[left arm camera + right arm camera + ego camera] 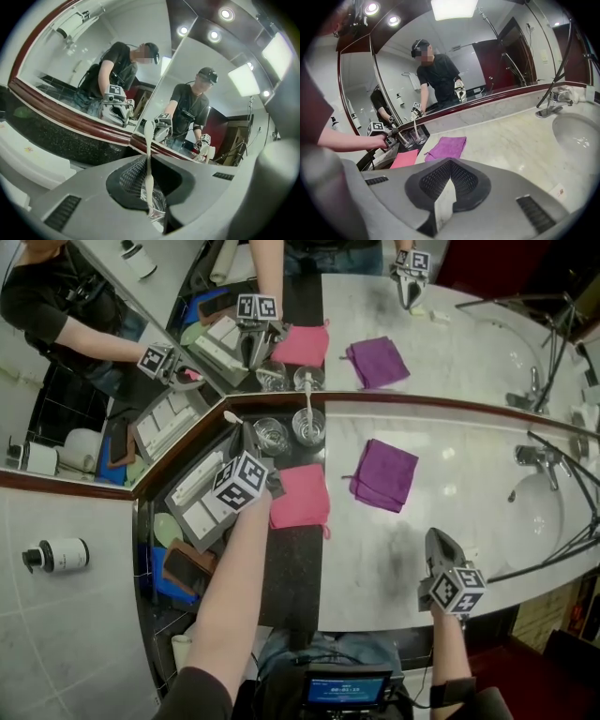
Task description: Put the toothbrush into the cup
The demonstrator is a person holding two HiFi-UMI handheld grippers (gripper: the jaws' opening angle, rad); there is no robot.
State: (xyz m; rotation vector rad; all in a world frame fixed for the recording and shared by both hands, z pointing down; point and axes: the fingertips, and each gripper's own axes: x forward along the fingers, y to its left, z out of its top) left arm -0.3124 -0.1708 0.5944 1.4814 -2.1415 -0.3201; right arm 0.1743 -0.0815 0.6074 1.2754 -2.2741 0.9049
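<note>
- Head view: the left tongs (246, 444) hold the toothbrush (231, 417) over the empty cup (272, 435) in the mirror corner. Insertion looks under way.
- Left gripper view: the tongs are clamped on the upright toothbrush, its lower end at the cup's mouth. Next comes a straight descent, then release; the mirror rail (70, 117) crowds behind.
- Right gripper view: the right tongs (443, 199) are together and empty above the open table (511, 136).

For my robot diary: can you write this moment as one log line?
left gripper: shut on toothbrush, by empty cup | right gripper: shut, empty, over counter
</note>
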